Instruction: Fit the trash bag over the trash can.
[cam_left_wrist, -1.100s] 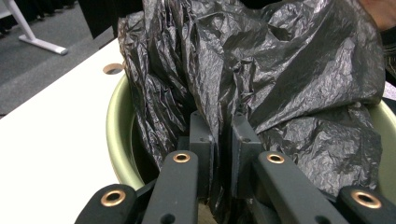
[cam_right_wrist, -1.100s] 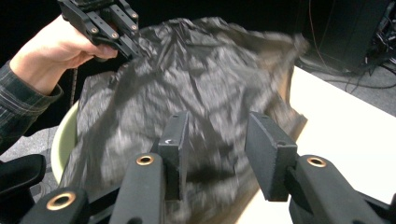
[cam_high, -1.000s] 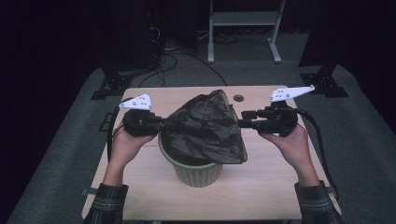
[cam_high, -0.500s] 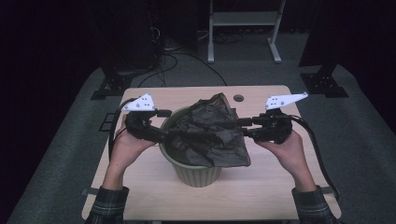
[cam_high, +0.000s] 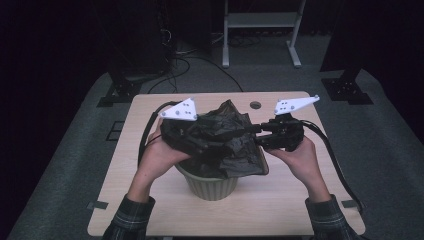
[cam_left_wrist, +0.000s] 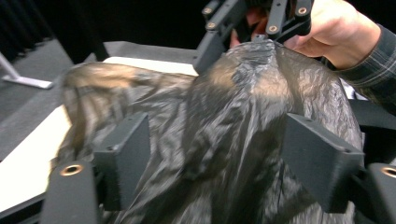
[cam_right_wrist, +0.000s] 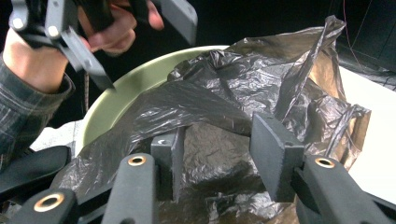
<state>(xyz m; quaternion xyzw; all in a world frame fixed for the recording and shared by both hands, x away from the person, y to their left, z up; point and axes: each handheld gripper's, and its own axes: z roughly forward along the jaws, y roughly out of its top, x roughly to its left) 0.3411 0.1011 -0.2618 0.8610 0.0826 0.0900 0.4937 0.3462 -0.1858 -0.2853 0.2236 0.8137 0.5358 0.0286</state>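
crumpled glossy black bag (cam_high: 225, 137), draped over green bin (cam_high: 212, 182), table (cam_high: 280, 200)

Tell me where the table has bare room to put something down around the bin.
Bare wood lies along the table near edge, either side of the green bin, and down the left edge. The far right corner past the small round hole is open too. The middle is crowded: black bag, left gripper, right gripper.

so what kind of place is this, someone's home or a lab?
Most likely a lab or recording studio, not a home: a lone wooden table on grey carpet, dark surroundings, loose cables across the floor, and a metal equipment stand behind.
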